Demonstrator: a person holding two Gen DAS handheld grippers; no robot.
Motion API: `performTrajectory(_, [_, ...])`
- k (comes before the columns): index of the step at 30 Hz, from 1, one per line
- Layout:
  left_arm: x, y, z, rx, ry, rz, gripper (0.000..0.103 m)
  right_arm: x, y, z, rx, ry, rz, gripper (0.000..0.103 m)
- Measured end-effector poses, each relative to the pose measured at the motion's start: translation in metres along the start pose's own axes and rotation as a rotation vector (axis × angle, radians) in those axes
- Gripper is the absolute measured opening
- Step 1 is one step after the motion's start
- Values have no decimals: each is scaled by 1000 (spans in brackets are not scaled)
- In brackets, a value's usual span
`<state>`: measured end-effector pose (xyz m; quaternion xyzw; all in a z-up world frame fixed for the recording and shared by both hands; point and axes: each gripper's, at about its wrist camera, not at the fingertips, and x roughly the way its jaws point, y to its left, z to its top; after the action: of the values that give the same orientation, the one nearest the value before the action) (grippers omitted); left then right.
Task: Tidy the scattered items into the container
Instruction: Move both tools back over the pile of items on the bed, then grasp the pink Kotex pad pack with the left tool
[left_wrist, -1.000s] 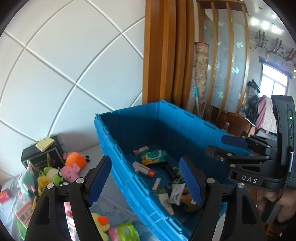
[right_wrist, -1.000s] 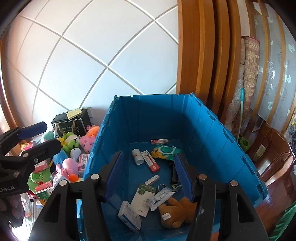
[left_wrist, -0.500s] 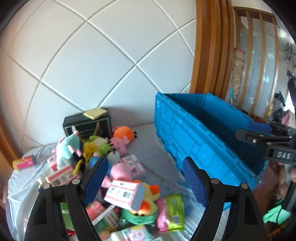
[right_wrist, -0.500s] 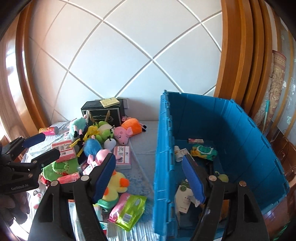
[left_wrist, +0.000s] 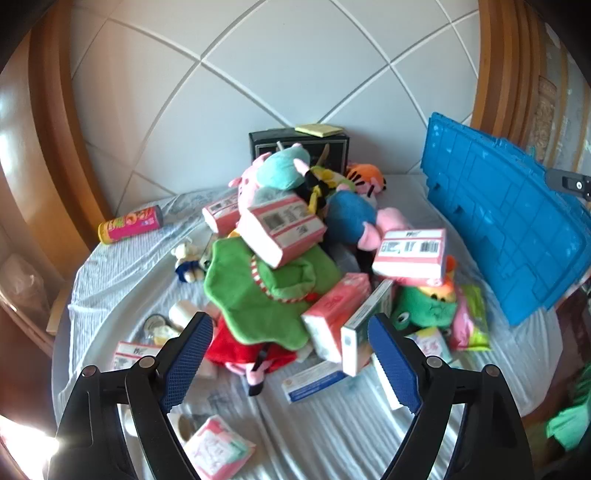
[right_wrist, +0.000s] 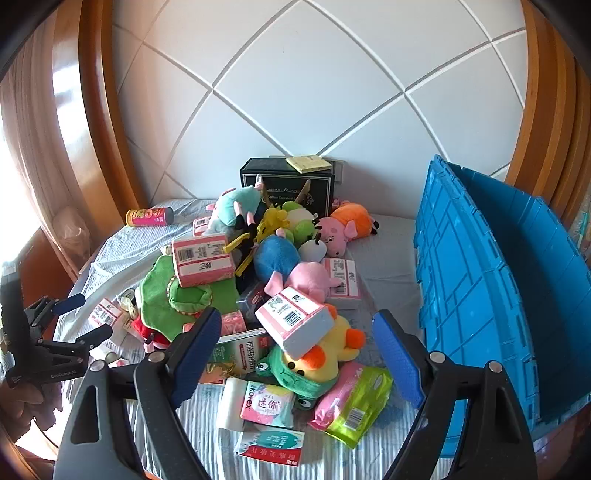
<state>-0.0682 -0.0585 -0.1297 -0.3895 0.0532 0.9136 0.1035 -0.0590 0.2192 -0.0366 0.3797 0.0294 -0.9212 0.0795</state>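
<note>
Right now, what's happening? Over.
Both jaws opening, nothing between them. Toy and box pile on the bed, blue crate alongside. Nothing blocking.

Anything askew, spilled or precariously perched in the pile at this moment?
Yes. A pink-and-white box sits tilted on the yellow duck plush, one corner overhanging. Another pink-and-white box leans on the green plush. The snack can lies on its side apart from the heap. Nothing looks damaged or spilled.

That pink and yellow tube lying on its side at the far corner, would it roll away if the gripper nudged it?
Probably. The tube is round and lies on its side, so a sideways nudge would likely roll it. The wrinkled sheet may slow it. It looks rigid, so a grip shouldn't crush it.
</note>
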Motion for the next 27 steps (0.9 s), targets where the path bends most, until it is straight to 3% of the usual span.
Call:
performTrajectory(7, [28, 54, -70, 32, 104, 5, 88, 21, 43, -14, -12, 64, 12, 84])
performTrajectory(13, [56, 73, -117, 59, 198, -76, 88, 30, 67, -24, -8, 98, 7, 84])
performTrajectory(22, [93, 80, -162, 107, 322, -102, 88, 33, 80, -45, 17, 143, -35, 84])
performTrajectory(27, [105, 83, -173, 121, 329, -102, 88, 31, 85, -54, 23, 163, -51, 84])
